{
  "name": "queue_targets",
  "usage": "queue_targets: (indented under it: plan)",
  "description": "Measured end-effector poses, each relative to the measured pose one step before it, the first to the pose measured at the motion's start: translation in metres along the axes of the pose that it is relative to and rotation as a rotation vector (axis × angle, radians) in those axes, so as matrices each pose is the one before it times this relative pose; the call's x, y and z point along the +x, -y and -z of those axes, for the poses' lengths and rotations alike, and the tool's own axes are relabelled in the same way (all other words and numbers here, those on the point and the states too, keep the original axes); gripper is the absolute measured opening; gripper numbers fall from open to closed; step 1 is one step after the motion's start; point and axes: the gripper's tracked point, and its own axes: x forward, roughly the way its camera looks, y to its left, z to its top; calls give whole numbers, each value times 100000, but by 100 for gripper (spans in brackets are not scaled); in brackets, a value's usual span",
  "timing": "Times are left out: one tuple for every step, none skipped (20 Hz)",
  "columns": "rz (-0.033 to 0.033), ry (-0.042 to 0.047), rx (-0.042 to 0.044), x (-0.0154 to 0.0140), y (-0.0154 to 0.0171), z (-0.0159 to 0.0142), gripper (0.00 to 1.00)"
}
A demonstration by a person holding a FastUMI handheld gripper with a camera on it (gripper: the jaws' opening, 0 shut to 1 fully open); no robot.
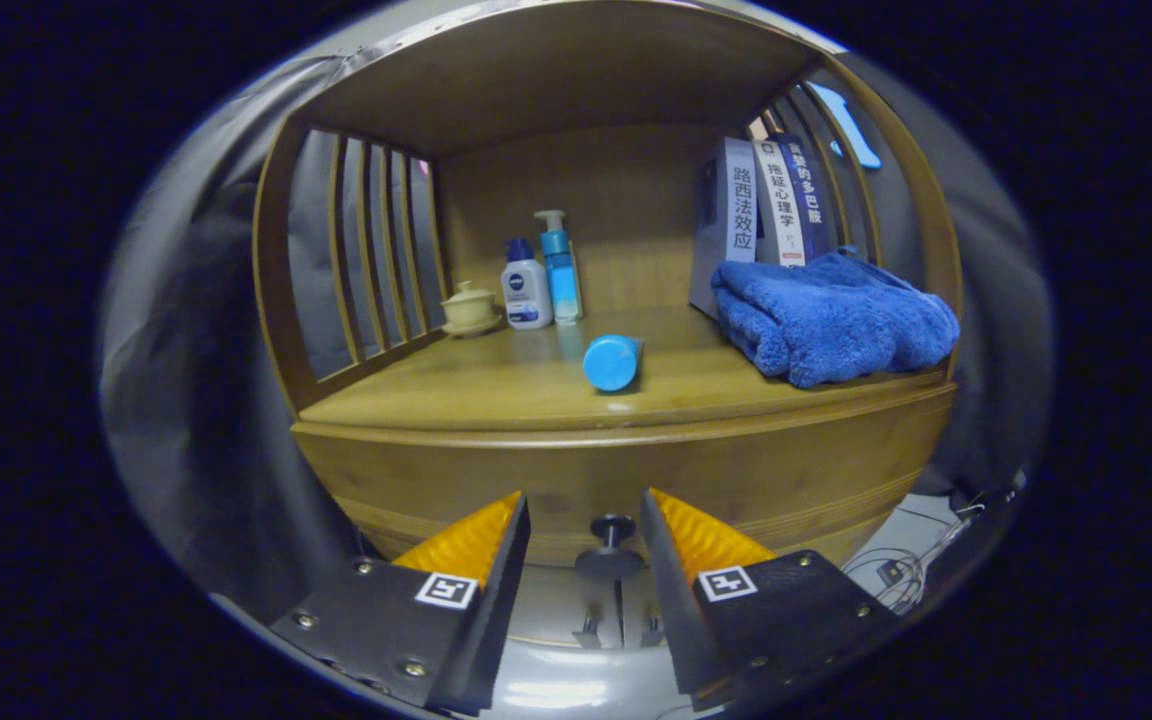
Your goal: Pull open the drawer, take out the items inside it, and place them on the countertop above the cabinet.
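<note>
Drawer (626, 480) sat just ahead of the fingers, shut afaict, front face flush w/ the wooden cabinet (366, 470). Its dark round knob (612, 528) was right between the two fingers, a bit beyond the tips, not touched by either one. Gripper (584, 515) was spread wide, jaws well apart, nothing held, fingers flanking the knob w/ a gap on both sides.

Beyond and above the fingers was the countertop (496, 385). A blue tube (613, 361) lay on its side there, cap end pointing back toward the gripper, pretty much straight ahead of the gap btw the fingers. Further back, off to the left finger's side: small cream lidded cup (468, 305), a white bottle w/ dark blue cap (526, 287), and a light blue pump bottle (560, 268), the two bottles just beside each other. On the right finger's side, a folded blue towel (831, 315) w/ a few books (761, 215) standing upright behind it.

Some cables (901, 570) on the floor, past the right finger.
</note>
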Motion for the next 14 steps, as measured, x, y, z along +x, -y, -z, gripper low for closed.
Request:
queue_targets:
  plan:
    - [-707, -1680, -736, -1010, 323, 444, 66]
    - [-1112, -1303, -1093, -1119, 139, 371, 66]
    - [-1914, -1090, -1131, -1235, -49, 507, 66]
    - [-2128, -1454, -1539, -1179, -79, 498, 66]
    - [-1661, -1921, -1695, -2948, 616, 873, 66]
    - [-649, -2681, -2088, -1050, 316, 641, 66]
    - [-1444, -2714, -2100, -993, 151, 739, 66]
    - [-1777, -1530, -1893, -981, -23, 493, 66]
    - [-1021, -983, -2463, -843, 256, 327, 66]
    - [-170, -745, -2540, -743, 517, 220, 66]
    - [-442, -492, -2233, -666, 373, 356, 66]
    - [-181, -348, -1694, -555, 529, 179, 66]
    - [234, -148, -605, -605, 735, 278, 66]
    - [383, 17, 223, -473, 796, 144, 66]
